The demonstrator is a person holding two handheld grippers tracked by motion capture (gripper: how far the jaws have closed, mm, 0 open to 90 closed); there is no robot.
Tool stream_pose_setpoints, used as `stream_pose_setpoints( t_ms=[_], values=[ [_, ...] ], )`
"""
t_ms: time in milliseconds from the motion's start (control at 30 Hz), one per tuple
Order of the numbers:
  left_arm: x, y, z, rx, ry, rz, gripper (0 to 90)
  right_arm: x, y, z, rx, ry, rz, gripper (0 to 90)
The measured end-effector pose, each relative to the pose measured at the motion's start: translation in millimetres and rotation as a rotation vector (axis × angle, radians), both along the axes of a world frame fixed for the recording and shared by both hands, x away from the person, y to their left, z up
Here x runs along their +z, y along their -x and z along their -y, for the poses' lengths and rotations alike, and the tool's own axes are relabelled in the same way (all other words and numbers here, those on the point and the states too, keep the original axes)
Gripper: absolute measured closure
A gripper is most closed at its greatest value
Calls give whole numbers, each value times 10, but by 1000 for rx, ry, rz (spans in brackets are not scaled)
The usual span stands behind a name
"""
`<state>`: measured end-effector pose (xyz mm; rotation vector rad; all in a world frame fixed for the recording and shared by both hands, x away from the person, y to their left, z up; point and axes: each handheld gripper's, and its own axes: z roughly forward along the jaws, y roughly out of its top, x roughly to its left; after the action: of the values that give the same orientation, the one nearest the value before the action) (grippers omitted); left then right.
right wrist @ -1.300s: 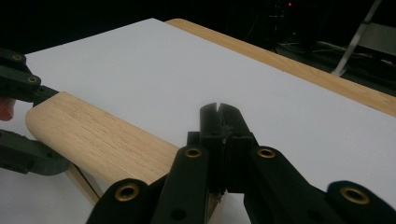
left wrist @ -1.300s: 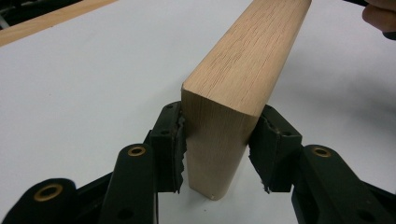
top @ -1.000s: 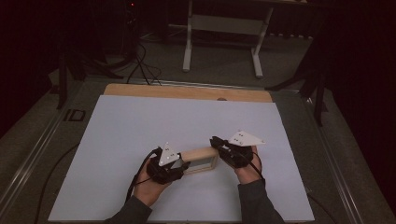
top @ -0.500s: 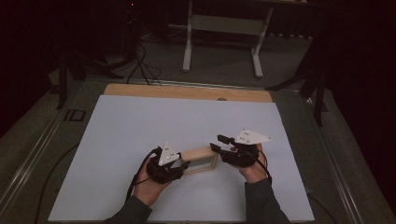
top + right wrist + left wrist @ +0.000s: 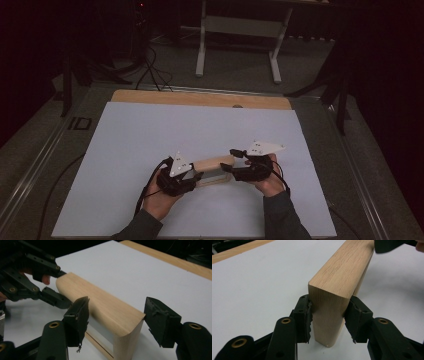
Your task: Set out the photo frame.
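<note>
A light wooden frame (image 5: 214, 167) with rounded corners and an open middle lies across the white sheet, between both hands. My left gripper (image 5: 329, 315) is shut on its left end, with a pad (image 5: 305, 315) pressed on each side of the wood (image 5: 337, 285). My right gripper (image 5: 117, 320) stands open astride the right end of the frame (image 5: 105, 305). Its jaws have just been opening, and the wood sits between them with the pads off it. In the high view the left gripper (image 5: 196, 176) and the right gripper (image 5: 229, 160) face each other along the frame.
A white sheet (image 5: 150, 140) covers the table, leaving a strip of wooden tabletop (image 5: 200, 99) along the far edge. Beyond it stand the legs of a white stand (image 5: 237, 45), and cables (image 5: 150, 70) lie on the dark floor.
The right gripper's jaws have spread apart and let go of the frame's right end. Both hands and the frame have stayed in place.
</note>
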<state>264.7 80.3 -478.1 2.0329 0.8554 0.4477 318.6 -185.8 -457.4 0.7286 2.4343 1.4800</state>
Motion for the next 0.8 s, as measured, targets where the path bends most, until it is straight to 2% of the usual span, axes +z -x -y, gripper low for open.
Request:
stream_pose_setpoints(
  t_ms=[200, 667, 800],
  values=[
    [1, -4, 0, 2, 2, -1, 578, -55, -12, -38, 5, 18, -15, 334],
    [2, -25, -10, 7, 11, -7, 578, -122, -37, -52, 18, 19, -30, 298],
    [2, -26, -10, 7, 12, -8, 577, -159, -44, -81, 22, 44, -36, 285]
  ],
)
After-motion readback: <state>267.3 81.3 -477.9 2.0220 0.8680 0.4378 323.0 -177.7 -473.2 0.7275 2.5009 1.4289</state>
